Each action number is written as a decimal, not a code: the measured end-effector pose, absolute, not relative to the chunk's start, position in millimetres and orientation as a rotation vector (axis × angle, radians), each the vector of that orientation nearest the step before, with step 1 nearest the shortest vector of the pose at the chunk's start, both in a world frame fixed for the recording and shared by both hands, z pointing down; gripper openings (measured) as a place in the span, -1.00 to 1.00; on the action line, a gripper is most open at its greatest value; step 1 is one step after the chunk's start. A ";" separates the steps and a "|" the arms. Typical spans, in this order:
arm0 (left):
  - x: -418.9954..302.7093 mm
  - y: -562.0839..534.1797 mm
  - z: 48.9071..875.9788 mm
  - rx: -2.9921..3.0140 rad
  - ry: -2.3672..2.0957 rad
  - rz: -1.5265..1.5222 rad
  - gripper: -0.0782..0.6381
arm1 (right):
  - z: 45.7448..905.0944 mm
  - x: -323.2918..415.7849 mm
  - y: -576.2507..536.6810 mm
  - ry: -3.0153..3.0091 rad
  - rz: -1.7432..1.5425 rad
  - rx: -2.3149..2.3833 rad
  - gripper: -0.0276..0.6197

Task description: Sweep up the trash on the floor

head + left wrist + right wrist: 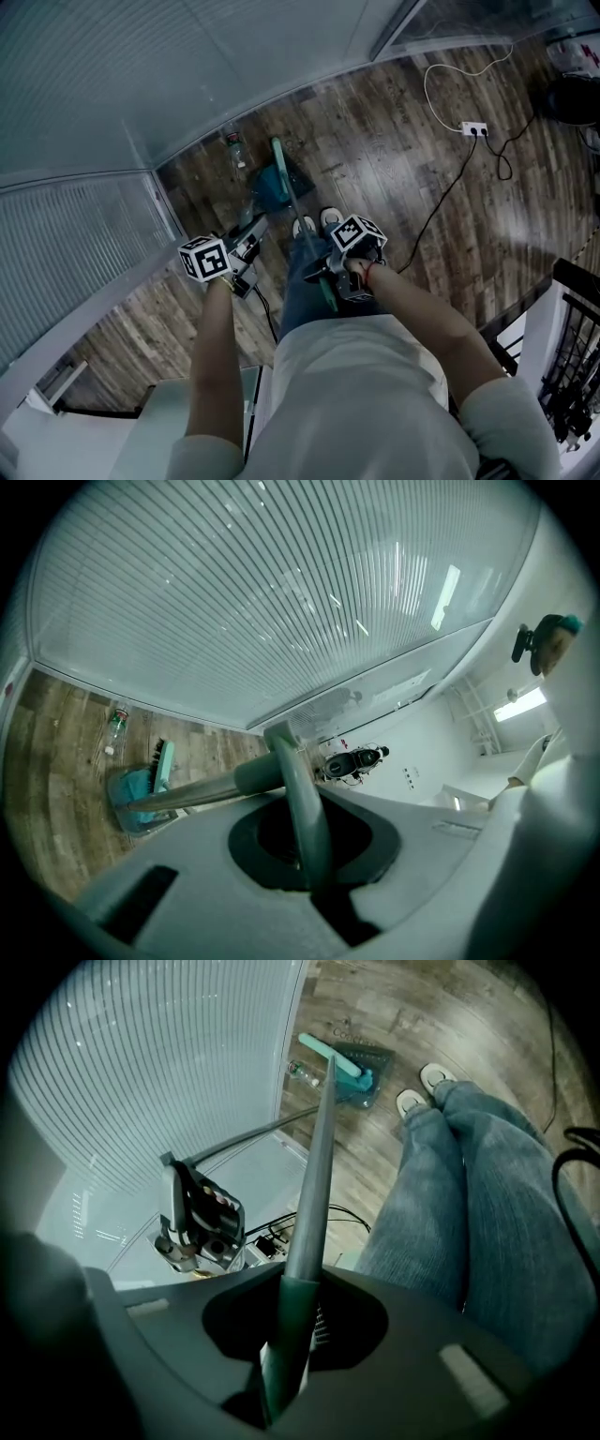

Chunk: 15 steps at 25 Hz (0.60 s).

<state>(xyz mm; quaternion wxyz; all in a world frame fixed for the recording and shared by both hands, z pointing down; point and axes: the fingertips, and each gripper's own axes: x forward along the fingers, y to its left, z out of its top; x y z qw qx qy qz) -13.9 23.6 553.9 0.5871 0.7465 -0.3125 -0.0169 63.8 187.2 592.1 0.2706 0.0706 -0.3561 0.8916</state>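
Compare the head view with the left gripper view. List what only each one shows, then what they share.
Only the head view: the right tool gripping the handle of the broom, the person's shoes, and a power strip.
Only the left gripper view: a scooter in the background, and a close look at the left tool shut on the handle of the dustpan.
Both: the dustpan, the broom's head beside it, and a plastic bottle lying close by.

Dim, cool-toned pictures; fisheye bending at edges; glare on floor [525,225].
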 end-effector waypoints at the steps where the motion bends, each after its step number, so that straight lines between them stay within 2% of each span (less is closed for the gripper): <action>1: -13.2 23.9 553.9 1.740 -0.733 -0.039 -0.77 | 591.8 66.4 183.3 -0.964 2.401 0.193 -0.73; 15: -7.6 26.8 557.1 1.725 -0.781 -0.060 -0.77 | 555.8 87.5 169.1 -1.008 2.416 0.156 -0.73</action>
